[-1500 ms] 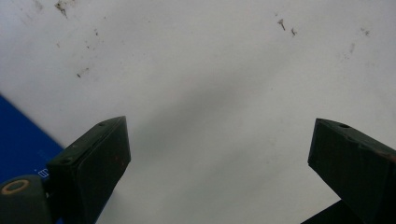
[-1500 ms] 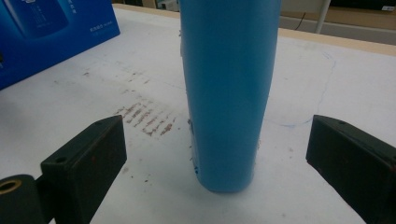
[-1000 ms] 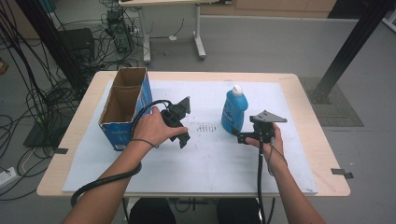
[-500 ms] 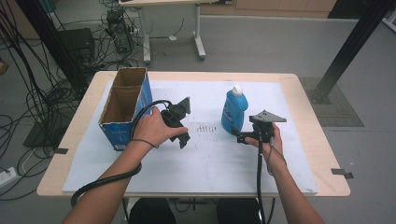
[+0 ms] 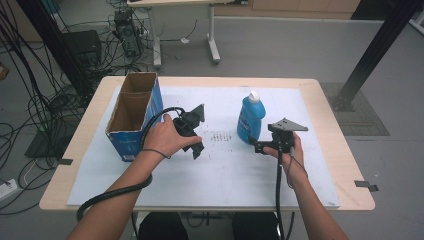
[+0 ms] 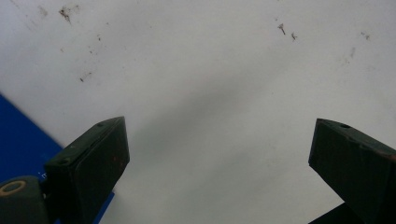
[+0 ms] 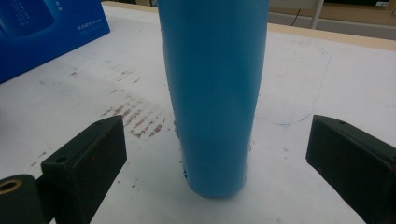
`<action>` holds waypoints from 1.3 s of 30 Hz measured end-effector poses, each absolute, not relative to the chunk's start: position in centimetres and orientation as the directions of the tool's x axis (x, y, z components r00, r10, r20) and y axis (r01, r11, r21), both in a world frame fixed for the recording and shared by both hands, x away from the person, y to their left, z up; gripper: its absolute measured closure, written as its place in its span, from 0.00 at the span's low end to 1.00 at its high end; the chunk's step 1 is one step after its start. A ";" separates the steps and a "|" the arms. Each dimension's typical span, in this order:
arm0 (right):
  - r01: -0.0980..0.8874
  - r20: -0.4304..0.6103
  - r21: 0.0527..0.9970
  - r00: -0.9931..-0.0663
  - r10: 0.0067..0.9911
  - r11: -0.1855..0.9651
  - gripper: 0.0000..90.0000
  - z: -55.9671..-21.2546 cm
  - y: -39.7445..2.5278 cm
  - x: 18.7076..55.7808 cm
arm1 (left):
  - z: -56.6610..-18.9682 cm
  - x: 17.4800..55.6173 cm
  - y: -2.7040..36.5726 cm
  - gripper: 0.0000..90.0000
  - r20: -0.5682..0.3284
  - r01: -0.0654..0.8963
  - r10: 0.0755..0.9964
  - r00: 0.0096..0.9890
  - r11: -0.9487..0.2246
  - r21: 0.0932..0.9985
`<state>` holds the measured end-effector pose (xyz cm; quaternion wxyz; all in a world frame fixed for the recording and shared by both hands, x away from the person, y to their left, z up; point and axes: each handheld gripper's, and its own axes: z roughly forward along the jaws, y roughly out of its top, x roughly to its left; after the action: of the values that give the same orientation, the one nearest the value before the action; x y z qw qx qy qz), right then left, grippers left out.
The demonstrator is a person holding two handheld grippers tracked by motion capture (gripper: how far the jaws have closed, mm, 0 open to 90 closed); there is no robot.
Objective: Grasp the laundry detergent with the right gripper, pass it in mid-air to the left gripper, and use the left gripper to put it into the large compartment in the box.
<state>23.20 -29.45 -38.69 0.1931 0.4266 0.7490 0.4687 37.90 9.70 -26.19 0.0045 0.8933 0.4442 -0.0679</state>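
A blue bottle [image 5: 249, 119] with a white cap [image 5: 254, 95] stands upright on the white sheet [image 5: 225, 170], right of centre. My right gripper [image 5: 256, 145] sits low at the bottle's base on the near side. In the right gripper view the bottle [image 7: 214, 93] rises in the gap of the right gripper [image 7: 217, 128], whose jaws are open with space on both sides. My left gripper [image 5: 196, 151] is tipped down toward the sheet, right of the box. The left gripper [image 6: 219, 135] is open over bare sheet, with nothing between its jaws.
An open cardboard box [image 5: 131, 116] with blue sides stands at the table's left; its blue wall [image 6: 18, 140] shows beside my left jaw. Brown scuff marks [image 5: 218, 137] dot the sheet between the grippers. Cables and a table leg lie on the floor beyond.
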 end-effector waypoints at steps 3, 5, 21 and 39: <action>0.457 0.112 0.868 -0.562 0.820 0.194 0.05 -38.7 -29.4 23.2 | -26.2 37.9 9.7 0.06 -0.128 0.795 0.793 0.595 -0.605 -0.053; 0.457 0.113 0.868 -0.562 0.819 0.194 0.05 -38.7 -29.4 23.2 | -26.3 38.0 9.7 0.06 -0.129 0.794 0.792 0.596 -0.606 -0.055; 0.459 0.124 0.869 -0.564 0.816 0.186 0.05 -38.9 -29.4 23.2 | -26.2 37.9 9.7 0.06 -0.129 0.794 0.793 0.596 -0.606 -0.054; 0.453 0.140 0.875 -0.574 0.807 0.171 0.04 -39.2 -29.6 23.4 | -25.9 38.0 9.5 0.06 -0.130 0.790 0.788 0.602 -0.612 -0.049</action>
<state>23.37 -29.56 -39.17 0.1824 0.4238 0.7431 0.4847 38.03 9.52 -25.92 0.0065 0.8950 0.4407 -0.0692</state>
